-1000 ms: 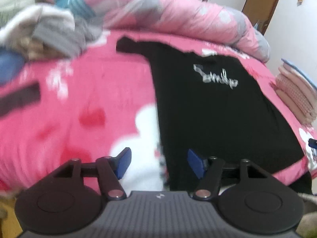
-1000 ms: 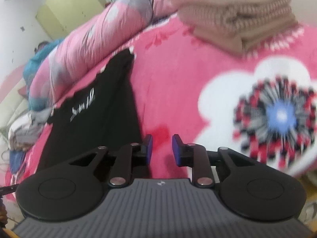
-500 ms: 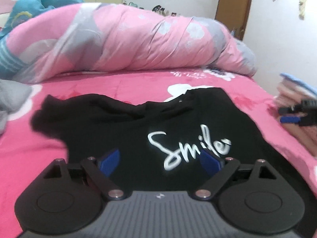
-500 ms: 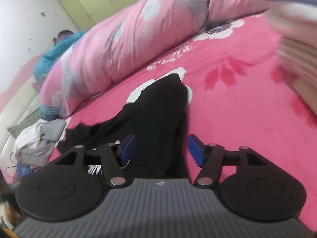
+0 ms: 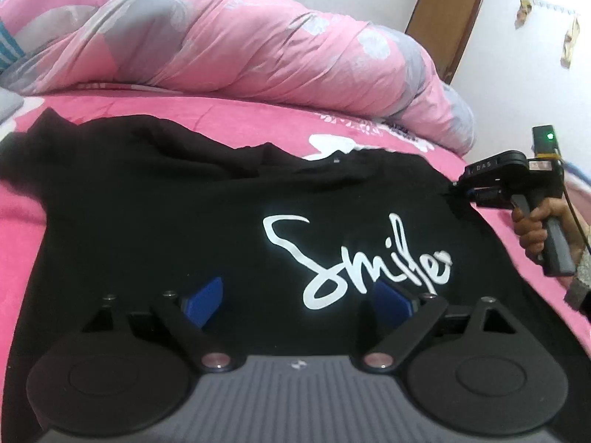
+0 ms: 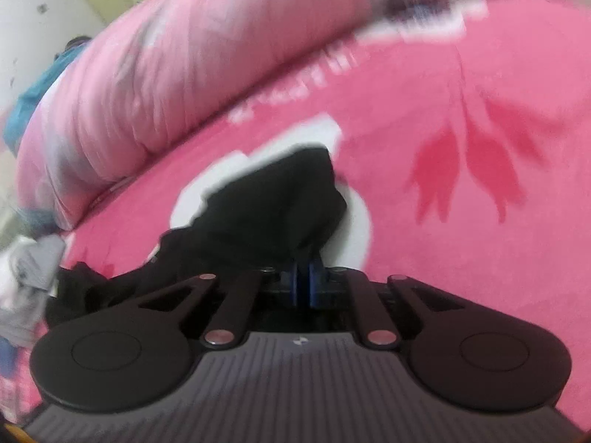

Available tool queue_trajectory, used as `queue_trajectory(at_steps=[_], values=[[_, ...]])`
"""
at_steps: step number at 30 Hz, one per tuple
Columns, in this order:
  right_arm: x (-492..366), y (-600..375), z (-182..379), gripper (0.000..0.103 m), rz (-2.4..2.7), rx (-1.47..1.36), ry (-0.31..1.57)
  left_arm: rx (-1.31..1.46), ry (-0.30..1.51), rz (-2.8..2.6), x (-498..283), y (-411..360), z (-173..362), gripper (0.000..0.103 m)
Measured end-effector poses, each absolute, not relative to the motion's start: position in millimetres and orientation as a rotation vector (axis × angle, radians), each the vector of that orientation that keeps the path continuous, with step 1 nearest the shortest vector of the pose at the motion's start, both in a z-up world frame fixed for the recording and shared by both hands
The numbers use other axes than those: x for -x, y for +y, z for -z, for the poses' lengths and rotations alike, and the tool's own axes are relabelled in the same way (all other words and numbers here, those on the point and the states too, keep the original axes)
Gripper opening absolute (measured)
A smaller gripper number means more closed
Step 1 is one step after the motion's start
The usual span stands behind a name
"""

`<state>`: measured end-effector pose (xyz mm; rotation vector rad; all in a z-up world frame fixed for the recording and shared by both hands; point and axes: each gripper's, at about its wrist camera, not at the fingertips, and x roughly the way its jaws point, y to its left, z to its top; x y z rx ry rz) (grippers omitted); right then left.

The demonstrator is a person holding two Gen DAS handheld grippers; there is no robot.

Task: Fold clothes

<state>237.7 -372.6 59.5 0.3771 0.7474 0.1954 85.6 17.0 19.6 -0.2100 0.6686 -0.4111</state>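
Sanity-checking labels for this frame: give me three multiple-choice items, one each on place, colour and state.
1. Where does the shirt lie?
A. on the pink bedspread
B. on the duvet
C. on the floor

2. What colour is the shirt's lettering?
A. red
B. white
C. yellow

3. How are the right gripper jaws?
A. wide open
B. shut on nothing
C. shut on the shirt

Key: 1 A, pink shows all round it; 2 B, white script on black; 3 C, pads meet with black cloth pinched between.

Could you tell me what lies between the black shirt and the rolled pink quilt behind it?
Only a bare strip of the pink bedspread lies between the shirt and the quilt; the left wrist view shows it best.
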Motion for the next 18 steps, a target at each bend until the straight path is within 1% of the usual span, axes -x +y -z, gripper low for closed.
queue_trajectory(at_steps=[4,5,7,8,9,11,13,15,18], values=[[-215.9,-293.1,-87.6,0.004,-0.301,-0.009,0.608,0.268,0.662,0.427,-87.0,24.3,-18.3,0.090],[-211.0,-269.5,-91.3,0.007,-0.335,0.091,0.581,0.278,0.661,0.431,-87.3,25.5,-18.1,0.090],[-205.4,-218.1,-77.5,0.008,-0.418,0.287,0.582,0.299,0.657,0.438,-87.5,28.3,-17.5,0.090],[-203.5,-199.6,-67.3,0.013,-0.455,0.356,0.600,0.309,0.656,0.442,-87.5,29.7,-17.2,0.090],[-201.5,-181.7,-57.2,0.022,-0.491,0.422,0.616,0.319,0.654,0.446,-87.5,31.1,-16.9,0.090],[-193.8,-157.5,-41.6,0.030,-0.540,0.502,0.632,0.339,0.652,0.453,-87.8,33.8,-16.1,0.090],[-183.5,-152.3,-41.7,0.033,-0.568,0.511,0.616,0.348,0.651,0.457,-87.7,35.4,-15.4,0.090],[-173.3,-162.8,-54.9,0.045,-0.591,0.449,0.595,0.350,0.651,0.458,-87.5,35.6,-15.3,0.090],[-164.7,-194.7,-79.2,0.052,-0.620,0.293,0.582,0.350,0.651,0.458,-87.5,35.7,-15.3,0.090]])
